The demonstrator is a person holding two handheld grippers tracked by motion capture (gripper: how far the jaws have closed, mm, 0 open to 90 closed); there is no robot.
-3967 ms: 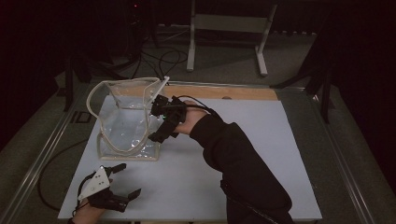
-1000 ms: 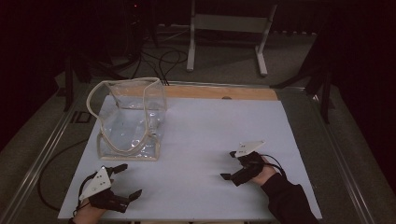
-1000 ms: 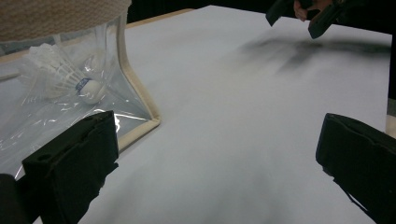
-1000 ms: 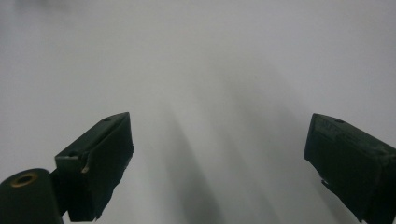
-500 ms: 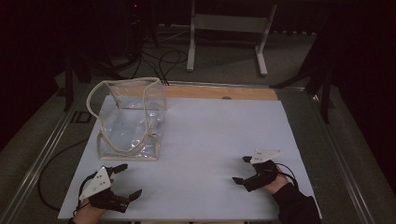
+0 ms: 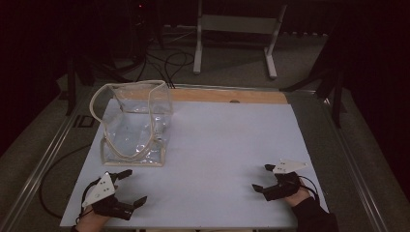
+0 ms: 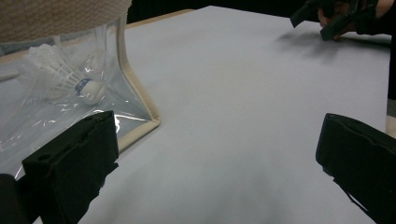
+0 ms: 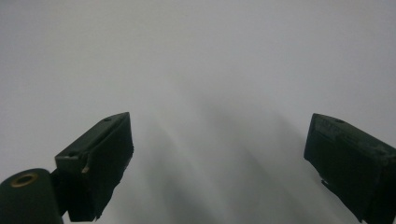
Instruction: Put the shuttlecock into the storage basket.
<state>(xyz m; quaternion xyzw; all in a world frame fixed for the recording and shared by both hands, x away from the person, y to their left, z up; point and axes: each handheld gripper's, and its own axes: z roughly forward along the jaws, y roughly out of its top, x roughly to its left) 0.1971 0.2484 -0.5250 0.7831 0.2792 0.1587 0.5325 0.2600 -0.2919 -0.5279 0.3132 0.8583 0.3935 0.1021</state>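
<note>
left gripper [image 6: 128, 187]: jaws wide, empty, table's 7 o'clock corner | right gripper [image 6: 262, 178]: jaws wide, empty, 5 o'clock corner | clear bag [image 6: 136, 124]: upright at 10 o'clock, shuttlecock [image 7: 60, 77] inside | white table [image 6: 222, 140]

Table: white rectangular tabletop [image 6: 227, 145] with a light wooden strip [image 6: 227, 95] along its far edge.
Floor: grey carpet-like floor [image 6: 232, 63] beyond the table, black cables [image 6: 169, 60] trailing across it.
Furniture: pale grey metal stand [image 6: 237, 29] with 2 legs.
Light: dim room, dark surroundings.
</note>
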